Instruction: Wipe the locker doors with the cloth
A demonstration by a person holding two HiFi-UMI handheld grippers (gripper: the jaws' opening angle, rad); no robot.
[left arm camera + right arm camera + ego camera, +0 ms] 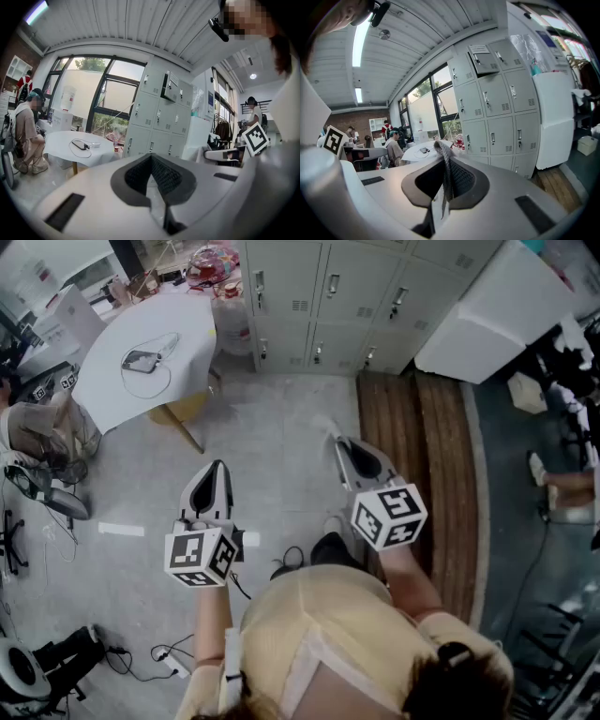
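- Head view: the left gripper [217,472] and right gripper [342,448] are held over the grey floor [272,446] at mid frame. Both are well apart from the lockers [328,296] along the top edge.
- Left gripper view: the jaws are pressed together with nothing between them. The lockers stand at centre.
- Right gripper view: the jaws are clamped on the grey cloth [442,159], whose end stands up at centre. The lockers fill the right half.

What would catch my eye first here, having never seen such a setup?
Two white handheld grippers with marker cubes fill the middle: the left gripper is shut and empty, the right gripper pinches a strip of grey cloth. Ahead stands a wall of pale lockers, one upper door open, with a white table to their left.
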